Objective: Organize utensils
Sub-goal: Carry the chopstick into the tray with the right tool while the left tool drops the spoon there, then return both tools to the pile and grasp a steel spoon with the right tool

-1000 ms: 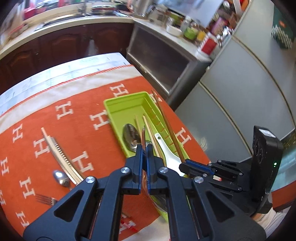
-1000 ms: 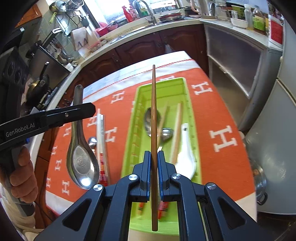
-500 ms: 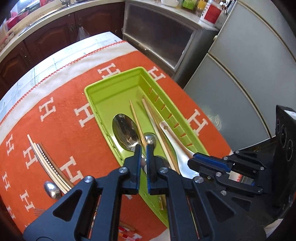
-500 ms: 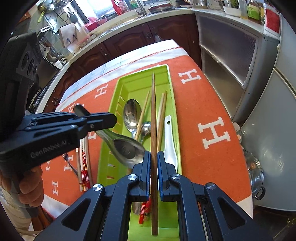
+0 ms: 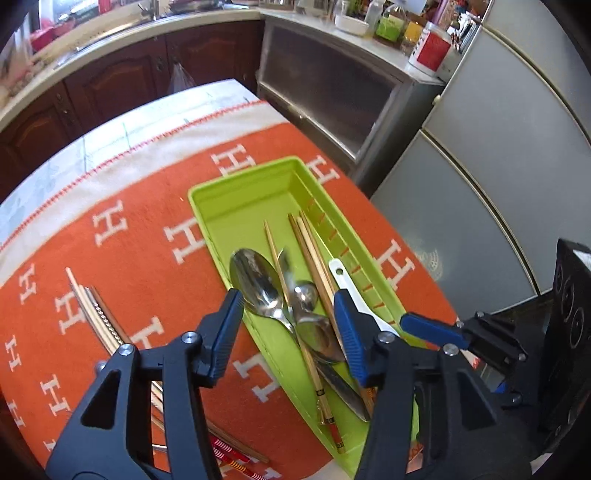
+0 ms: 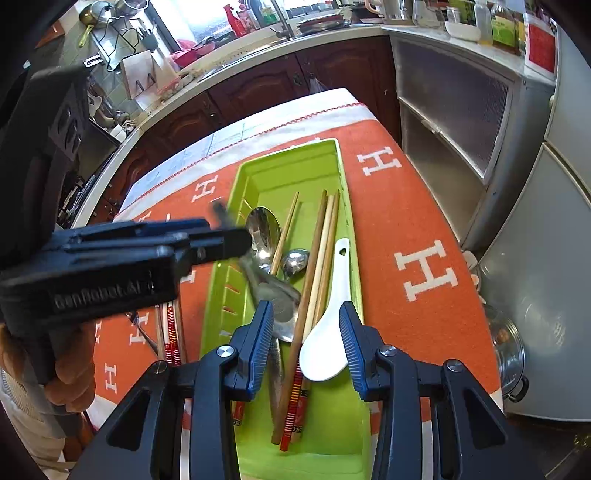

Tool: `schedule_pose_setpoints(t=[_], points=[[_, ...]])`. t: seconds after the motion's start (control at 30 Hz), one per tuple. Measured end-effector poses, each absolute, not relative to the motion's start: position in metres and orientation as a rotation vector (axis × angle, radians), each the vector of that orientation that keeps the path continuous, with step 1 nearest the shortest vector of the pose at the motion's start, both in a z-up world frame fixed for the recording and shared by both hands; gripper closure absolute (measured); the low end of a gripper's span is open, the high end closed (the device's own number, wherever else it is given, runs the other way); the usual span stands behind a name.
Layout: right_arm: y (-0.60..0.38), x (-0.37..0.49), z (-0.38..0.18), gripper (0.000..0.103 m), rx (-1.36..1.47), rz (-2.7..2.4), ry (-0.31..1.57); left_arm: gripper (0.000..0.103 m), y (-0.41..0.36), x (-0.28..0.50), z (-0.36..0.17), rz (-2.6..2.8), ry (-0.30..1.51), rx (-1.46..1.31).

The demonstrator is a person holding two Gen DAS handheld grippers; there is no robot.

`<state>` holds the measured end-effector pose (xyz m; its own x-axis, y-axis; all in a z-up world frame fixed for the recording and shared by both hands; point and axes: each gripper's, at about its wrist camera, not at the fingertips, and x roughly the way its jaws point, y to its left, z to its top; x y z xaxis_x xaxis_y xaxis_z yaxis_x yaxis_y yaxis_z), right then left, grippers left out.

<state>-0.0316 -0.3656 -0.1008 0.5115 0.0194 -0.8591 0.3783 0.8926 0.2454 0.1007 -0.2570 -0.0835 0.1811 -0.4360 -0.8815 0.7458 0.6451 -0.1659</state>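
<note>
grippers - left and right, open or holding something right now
left gripper: open, jaws just opened, holding nothing
right gripper: open, jaws just opened, holding nothing

Your left wrist camera looked steeply down along its tool (image 5: 288,328) from close above the green tray (image 5: 240,192). Your right wrist camera did likewise from the tray's (image 6: 291,158) near end. Both views shared the tray and the orange cloth (image 5: 147,229).

Kitchen interior, daylit. Dark wooden cabinets (image 5: 155,70) run beneath a pale curved counter (image 6: 258,55) fitted with a sink faucet (image 6: 279,16). A grey cabinet with frosted doors (image 6: 450,110) stands to the right, adjoining a grey refrigerator (image 5: 491,155). Bottles (image 6: 498,22) crowd the counter.
</note>
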Motion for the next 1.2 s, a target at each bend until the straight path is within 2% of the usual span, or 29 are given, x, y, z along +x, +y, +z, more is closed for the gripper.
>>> schedule_pose_setpoints(t=[0.27,0.8,0.97,1.2], points=[[-0.354,-0.038,-0.087,0.066,0.403,-0.217,0.998,0.055,-0.226,0.099,-0.063,-0.797,1.054,0.309],[-0.294,-0.023,-0.062,0.066,0.318,-0.074,0.99,0.055,-0.069,0.089,-0.041,-0.586,1.04,0.148],[-0.261,-0.009,-0.062,0.066,0.265,0.007,1.003,0.055,-0.026,0.098,-0.064,-0.471,1.129,0.041],[-0.213,0.021,-0.08,0.068,0.201,0.145,1.04,0.055,0.009,0.106,-0.125,-0.375,1.299,-0.103]])
